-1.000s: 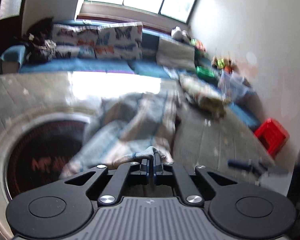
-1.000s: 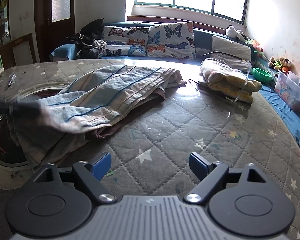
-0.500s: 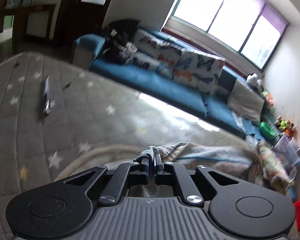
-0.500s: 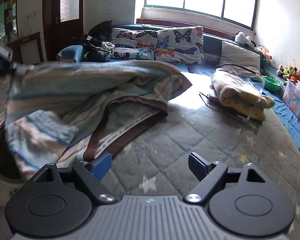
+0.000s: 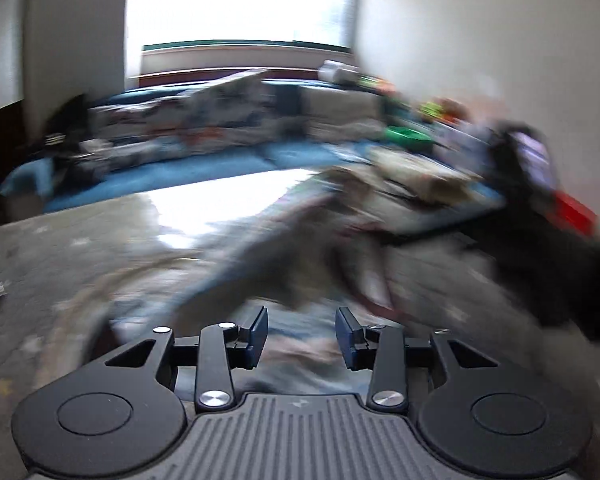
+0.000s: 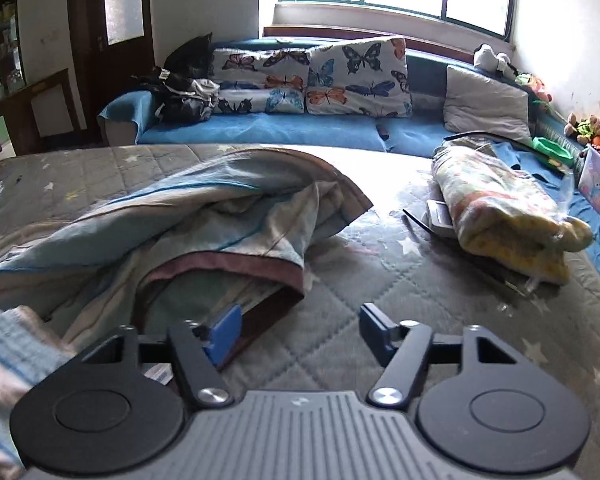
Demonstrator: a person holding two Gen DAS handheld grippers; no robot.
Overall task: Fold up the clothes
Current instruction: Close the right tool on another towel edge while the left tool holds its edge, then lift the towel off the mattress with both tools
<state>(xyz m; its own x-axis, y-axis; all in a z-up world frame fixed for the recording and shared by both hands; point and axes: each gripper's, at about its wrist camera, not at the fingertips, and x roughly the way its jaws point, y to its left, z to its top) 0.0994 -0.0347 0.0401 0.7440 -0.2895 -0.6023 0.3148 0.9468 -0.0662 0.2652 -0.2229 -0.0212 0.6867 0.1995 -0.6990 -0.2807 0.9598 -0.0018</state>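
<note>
Bundle (image 6: 504, 216) and pillows (image 6: 312, 76) beyond garment (image 6: 188, 216)

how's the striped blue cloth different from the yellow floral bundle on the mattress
The striped blue cloth lies spread out and rumpled, one flap turned back to show a brown hem; the yellow floral bundle is rolled up compact. The cloth has pale blue and beige stripes; the bundle has a yellow flower print. The cloth reaches the right gripper; the bundle lies farther off, to its right. Both rest on the grey quilted mattress.
</note>
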